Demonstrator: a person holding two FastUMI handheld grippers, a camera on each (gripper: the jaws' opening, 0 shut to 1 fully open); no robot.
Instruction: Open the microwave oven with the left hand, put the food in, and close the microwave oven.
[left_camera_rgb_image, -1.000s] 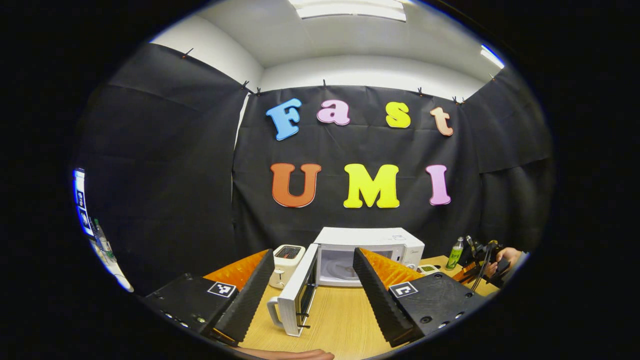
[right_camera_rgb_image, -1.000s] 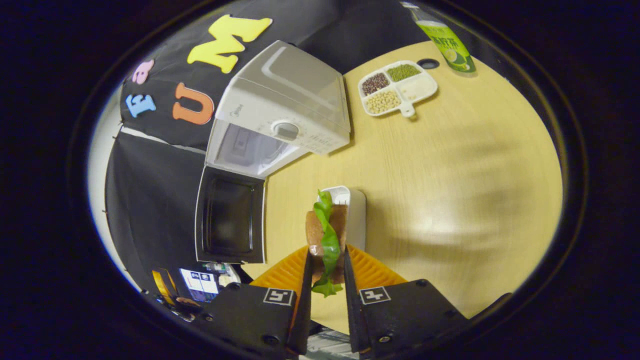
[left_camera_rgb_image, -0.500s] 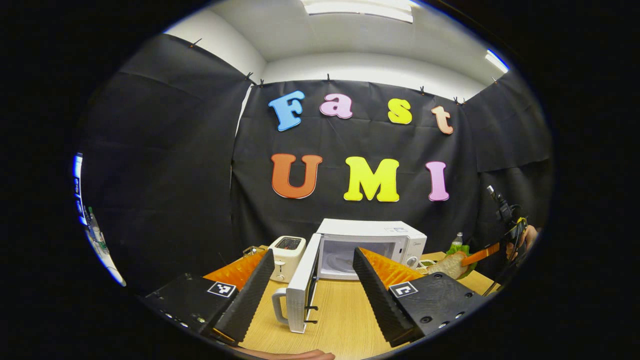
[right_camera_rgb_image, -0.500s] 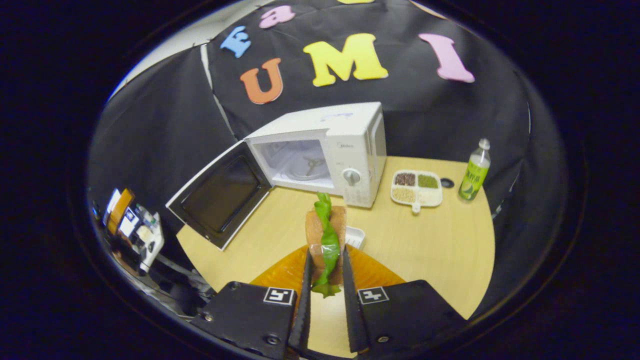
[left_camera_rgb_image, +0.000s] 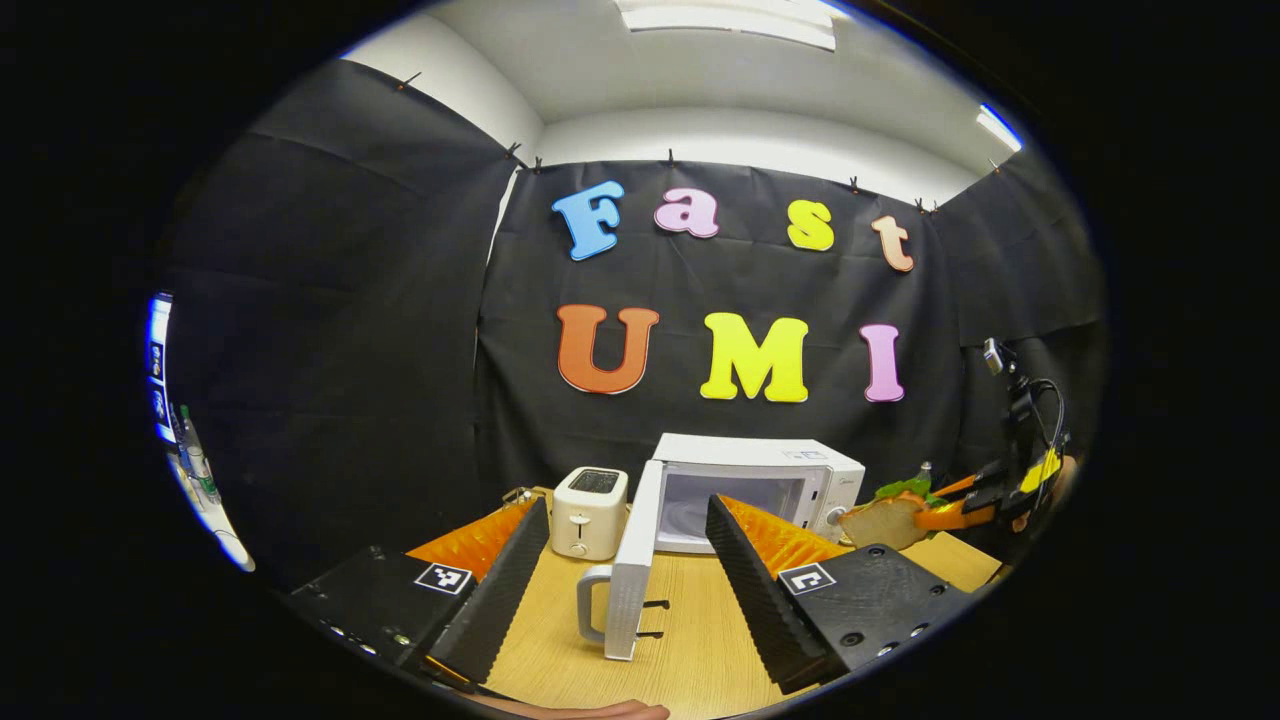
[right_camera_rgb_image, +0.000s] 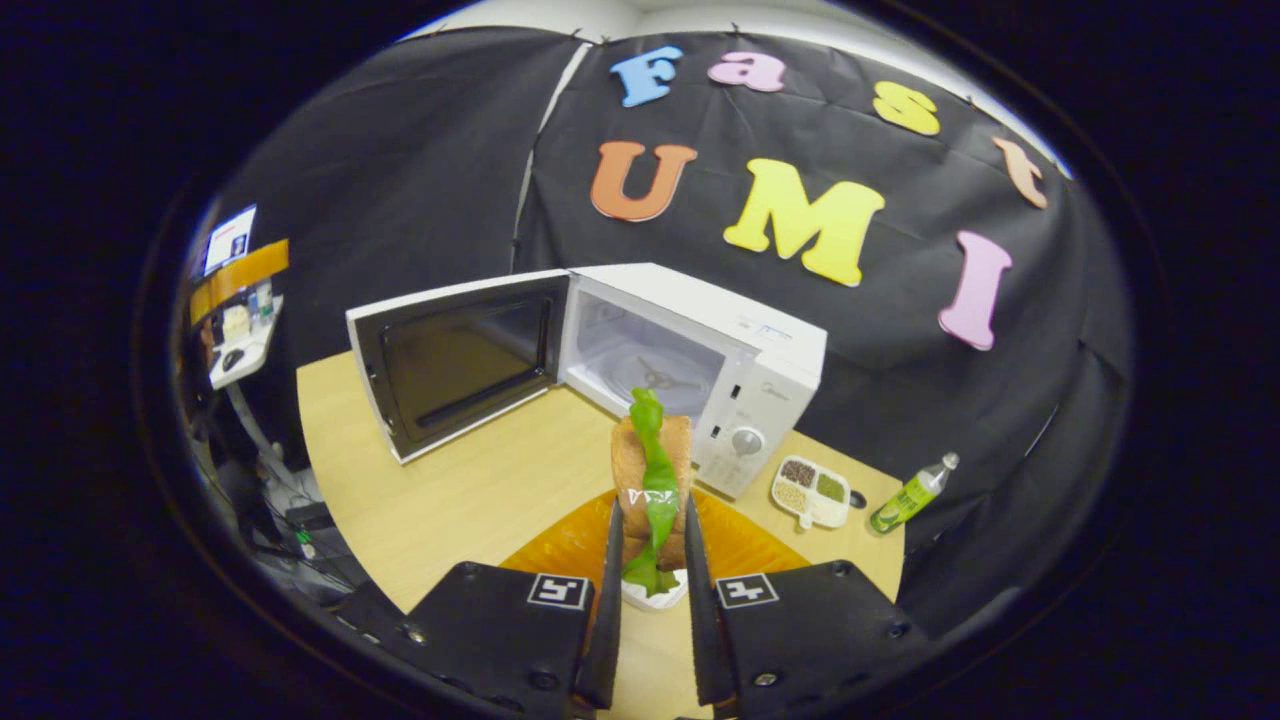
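In the left gripper view, we see our left gripper (left_camera_rgb_image: 617, 560) spread wide and holding nothing above the wooden desk (left_camera_rgb_image: 690, 640). Between its fingers stands the microwave (left_camera_rgb_image: 760, 485), white, at the far side of the desk, its door (left_camera_rgb_image: 632, 570) swung out toward us and seen edge-on, handle (left_camera_rgb_image: 592, 600) facing left. A white toaster (left_camera_rgb_image: 590, 512) sits just left of the microwave. At the far right, the right gripper (left_camera_rgb_image: 925, 515), held by a hand, carries the sandwich (left_camera_rgb_image: 885, 515) in the air to the right of the microwave.

In the right gripper view, the right gripper (right_camera_rgb_image: 650, 580) is narrowed onto the sandwich (right_camera_rgb_image: 650, 475), both fingers pressing its bread slices, a green lettuce leaf (right_camera_rgb_image: 655, 490) standing up between them. Beyond it, the microwave (right_camera_rgb_image: 700, 370) stands with its cavity open and its door (right_camera_rgb_image: 460, 355) swung far to the left. To the right of the microwave on the desk (right_camera_rgb_image: 470, 490) lie a divided tray of beans (right_camera_rgb_image: 812, 492) and, further right, a green bottle (right_camera_rgb_image: 910, 495). A small white dish (right_camera_rgb_image: 655, 596) shows just below the sandwich, between the fingers.
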